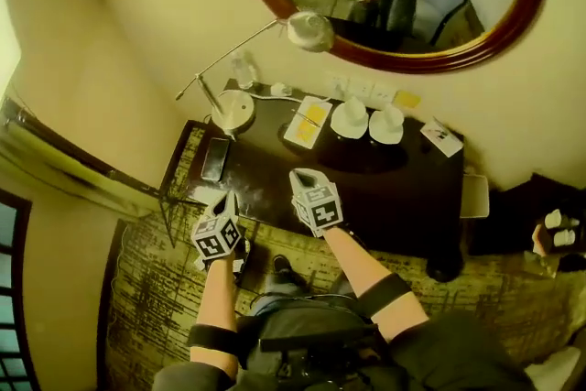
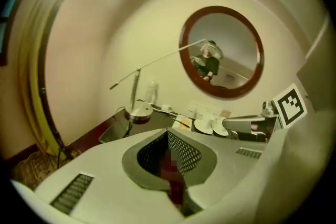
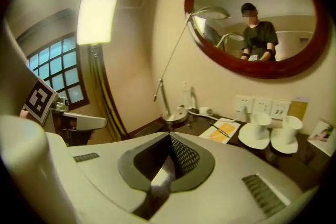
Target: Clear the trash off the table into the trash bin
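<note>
The dark table stands against the wall under a round mirror. On it are a clear bottle, a yellow-and-white notepad and a small card. A pale scrap lies at the table's front-left corner, partly hidden by my left gripper. The left gripper is shut and holds nothing, hovering at the table's near edge. My right gripper is over the front middle of the table. The right gripper is also shut and holds nothing. No trash bin shows in any view.
A desk lamp with a long arm stands at the back left, and a black flat device lies beside it. Two upturned white cups on saucers sit near the wall sockets. A patterned carpet lies underfoot.
</note>
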The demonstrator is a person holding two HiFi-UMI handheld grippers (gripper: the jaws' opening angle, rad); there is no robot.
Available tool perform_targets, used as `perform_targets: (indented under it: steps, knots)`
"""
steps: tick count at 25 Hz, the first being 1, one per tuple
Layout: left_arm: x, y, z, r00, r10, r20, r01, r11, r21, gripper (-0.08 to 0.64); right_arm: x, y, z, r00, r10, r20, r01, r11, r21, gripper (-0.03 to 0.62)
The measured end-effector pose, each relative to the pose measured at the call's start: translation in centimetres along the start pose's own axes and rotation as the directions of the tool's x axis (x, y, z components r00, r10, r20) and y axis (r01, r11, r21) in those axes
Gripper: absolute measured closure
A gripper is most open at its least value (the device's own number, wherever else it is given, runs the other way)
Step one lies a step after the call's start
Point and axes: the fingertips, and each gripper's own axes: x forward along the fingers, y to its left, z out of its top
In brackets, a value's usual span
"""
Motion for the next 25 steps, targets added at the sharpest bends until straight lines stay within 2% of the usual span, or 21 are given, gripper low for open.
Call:
perform_targets:
  steps: [2, 4, 9, 14, 17, 20, 25]
  knots:
    - [3.2, -4.9, 0.0, 0.994, -0.095, -0.049, 0.100, 0.991, 0.090, 0.560, -3.0, -5.2, -0.5, 0.994, -0.104, 0.024, 0.101, 0.992, 0.074, 0.592]
    - [5.8, -9.3, -0.1, 0.981, -0.172, -0.090, 0.184, 0.972, 0.145, 0.560, -5.9, -10.1, -1.8, 0.978, -0.205, 0.041, 0.198, 0.971, 0.133, 0.592]
    - [10.1, -19.2, -1.7, 0.925, -0.327, -0.194, 0.367, 0.901, 0.232, 0.560, -13.5, -18.8, -6.0, 0.915, -0.403, 0.027, 0.384, 0.890, 0.246, 0.592]
    - [11.8, -26.5, -3.2, 0.876, -0.401, -0.269, 0.474, 0.820, 0.320, 0.560, -21.1, -23.8, -9.8, 0.846, -0.533, -0.022, 0.514, 0.802, 0.305, 0.592]
    - [12.0, -28.5, -3.7, 0.867, -0.411, -0.281, 0.493, 0.786, 0.372, 0.560, -23.7, -25.3, -11.4, 0.824, -0.565, -0.046, 0.550, 0.778, 0.304, 0.592]
    - [12.0, -28.8, -4.2, 0.874, -0.399, -0.279, 0.484, 0.775, 0.408, 0.560, -24.7, -25.9, -12.5, 0.814, -0.578, -0.058, 0.566, 0.766, 0.304, 0.592]
    - [11.7, -28.0, -4.9, 0.892, -0.366, -0.266, 0.448, 0.790, 0.417, 0.560, -24.2, -25.4, -11.8, 0.832, -0.553, -0.052, 0.543, 0.791, 0.282, 0.592]
